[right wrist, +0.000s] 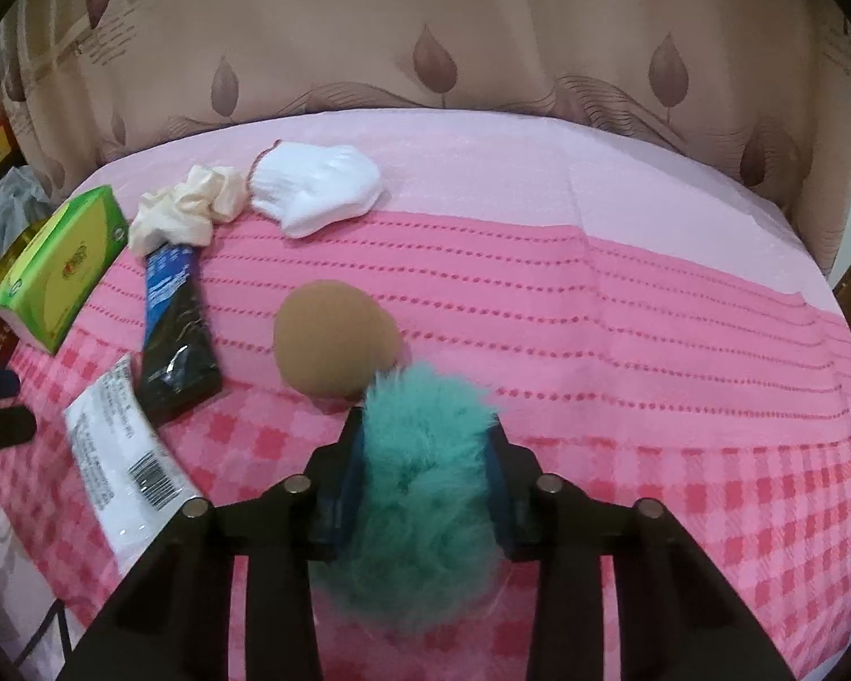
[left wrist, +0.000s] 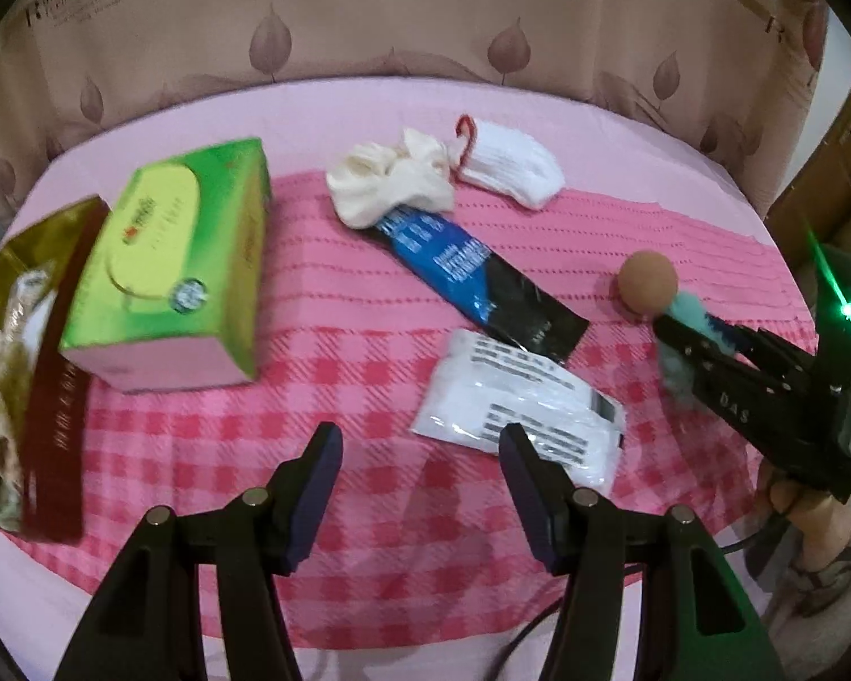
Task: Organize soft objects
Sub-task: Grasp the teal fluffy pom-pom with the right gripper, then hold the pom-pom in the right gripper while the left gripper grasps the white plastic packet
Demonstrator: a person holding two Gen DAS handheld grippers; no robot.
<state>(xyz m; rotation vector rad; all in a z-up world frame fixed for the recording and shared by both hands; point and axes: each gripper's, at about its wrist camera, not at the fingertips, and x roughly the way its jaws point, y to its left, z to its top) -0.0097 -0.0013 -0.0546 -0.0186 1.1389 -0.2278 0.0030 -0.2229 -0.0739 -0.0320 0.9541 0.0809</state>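
Both fingers of the right hand-held gripper (right wrist: 425, 454) squeeze the teal pom-pom (right wrist: 420, 488).

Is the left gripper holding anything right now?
No, the left gripper stands open and empty above the checked cloth.

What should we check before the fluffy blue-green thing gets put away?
1. Right gripper jaws closed on the teal pompom: ok.
2. Pompom lifted off the pink cloth: cannot tell.
3. Tan ball out of the way: not ok, it sits right at the pompom's tip.
4. Left gripper free: ok, jaws open, holding nothing.
5. Open box at far left has room: cannot tell, already holds something pale.
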